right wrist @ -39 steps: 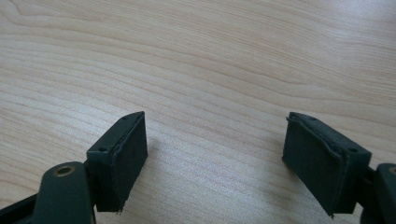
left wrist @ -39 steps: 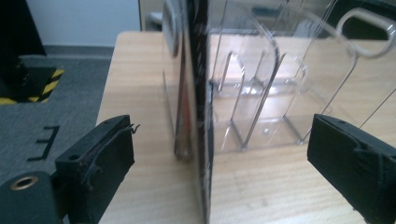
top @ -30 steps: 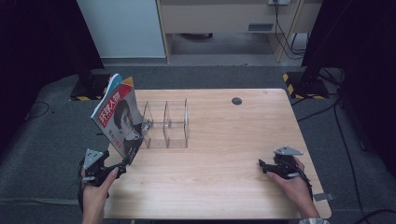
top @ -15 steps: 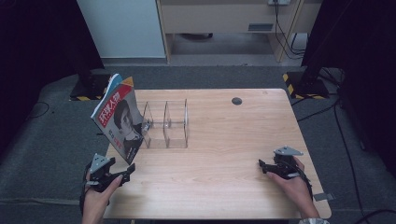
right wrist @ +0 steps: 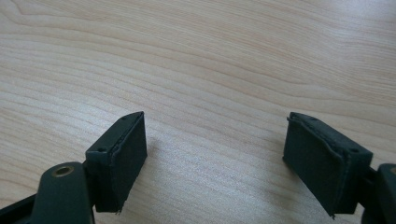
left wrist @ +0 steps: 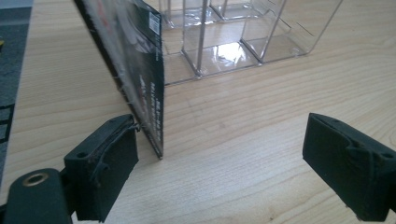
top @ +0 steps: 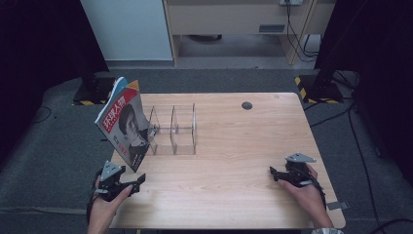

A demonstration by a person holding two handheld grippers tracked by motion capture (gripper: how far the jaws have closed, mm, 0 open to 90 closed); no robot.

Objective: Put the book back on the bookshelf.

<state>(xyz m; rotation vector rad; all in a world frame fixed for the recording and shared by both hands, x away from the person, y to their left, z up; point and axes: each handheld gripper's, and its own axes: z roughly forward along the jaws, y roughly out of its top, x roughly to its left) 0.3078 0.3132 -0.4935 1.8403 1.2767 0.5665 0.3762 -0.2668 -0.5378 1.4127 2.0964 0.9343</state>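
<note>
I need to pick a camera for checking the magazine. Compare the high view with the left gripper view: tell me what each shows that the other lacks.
High view alone: the magazine's red cover leaning against the clear rack, the right gripper resting open near the table's right edge, the person's hands, and the surrounding floor.

Left gripper view alone: the magazine's bottom corner standing on the wood right beside one black jaw pad, with the other pad wide apart.

Both: magazine, rack, wooden tabletop, and the left gripper, open.
</note>
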